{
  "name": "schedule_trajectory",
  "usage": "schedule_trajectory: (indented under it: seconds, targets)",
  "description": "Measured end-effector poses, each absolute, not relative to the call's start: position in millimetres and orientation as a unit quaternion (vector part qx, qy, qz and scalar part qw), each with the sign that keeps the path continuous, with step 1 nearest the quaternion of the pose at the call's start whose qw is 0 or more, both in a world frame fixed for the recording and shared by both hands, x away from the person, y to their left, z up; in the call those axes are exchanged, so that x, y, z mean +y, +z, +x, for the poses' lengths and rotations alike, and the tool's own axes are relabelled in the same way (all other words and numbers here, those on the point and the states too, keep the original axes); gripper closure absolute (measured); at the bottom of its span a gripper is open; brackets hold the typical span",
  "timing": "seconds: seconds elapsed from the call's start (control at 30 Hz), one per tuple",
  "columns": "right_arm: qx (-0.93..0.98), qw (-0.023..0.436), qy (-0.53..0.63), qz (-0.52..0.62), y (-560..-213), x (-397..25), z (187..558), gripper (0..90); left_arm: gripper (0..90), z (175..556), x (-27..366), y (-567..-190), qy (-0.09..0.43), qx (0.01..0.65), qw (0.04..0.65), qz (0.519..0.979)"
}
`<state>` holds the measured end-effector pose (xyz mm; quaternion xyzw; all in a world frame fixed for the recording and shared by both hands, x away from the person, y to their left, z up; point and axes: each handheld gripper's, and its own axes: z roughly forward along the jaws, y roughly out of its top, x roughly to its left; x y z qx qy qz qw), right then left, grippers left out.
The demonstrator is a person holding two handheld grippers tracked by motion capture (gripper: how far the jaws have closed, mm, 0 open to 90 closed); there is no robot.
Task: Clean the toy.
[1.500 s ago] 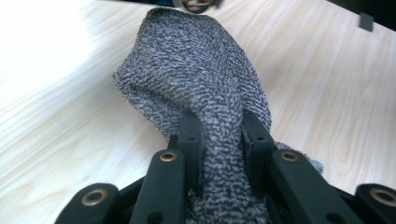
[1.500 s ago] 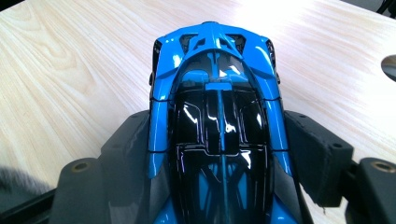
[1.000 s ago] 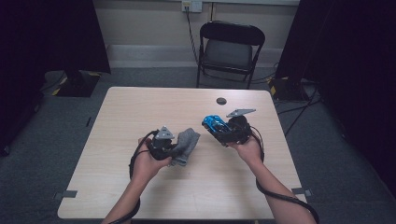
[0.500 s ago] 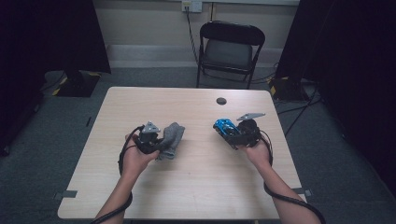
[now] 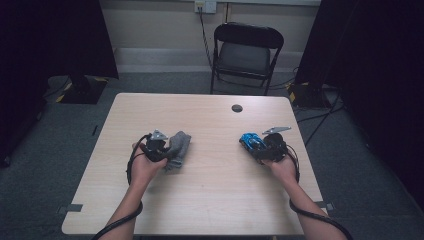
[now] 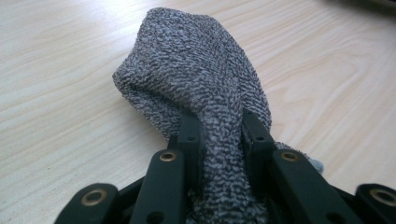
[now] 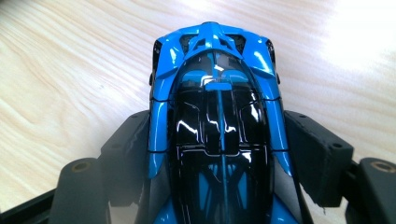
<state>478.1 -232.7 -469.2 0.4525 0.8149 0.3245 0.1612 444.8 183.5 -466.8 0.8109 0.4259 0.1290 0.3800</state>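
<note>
A grey knitted cloth (image 5: 177, 146) lies bunched on the left half of the wooden table (image 5: 210, 200), and my left gripper (image 5: 165, 148) is shut on it. In the left gripper view the cloth (image 6: 196, 88) rises between the two black jaws and folds forward onto the tabletop, with the left gripper (image 6: 218, 133) pinching its middle. A glossy blue and black toy car (image 5: 251, 142) sits at the right of the table, held by my right gripper (image 5: 259, 148). In the right gripper view the car (image 7: 217, 116) points away, clamped at both sides by the right gripper (image 7: 219, 149).
A small dark round disc (image 5: 237, 108) lies near the table's far edge. A black folding chair (image 5: 245, 52) stands behind the table. Cables trail from both grippers along the person's forearms. Bare wood stretches between the two hands.
Both hands have moved apart: the left gripper carried the cloth to the left, and the right gripper carried the toy car to the right and slightly nearer.
</note>
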Motion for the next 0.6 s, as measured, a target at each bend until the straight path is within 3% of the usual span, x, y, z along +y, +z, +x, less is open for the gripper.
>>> schedule_trajectory:
  seconds: [0.6]
  targets:
    - [0.817,0.170,0.306,0.459,-487.7,-238.5,480.4,27.6,72.5,446.1,180.4,-473.4,0.138,0.422,0.371,0.816]
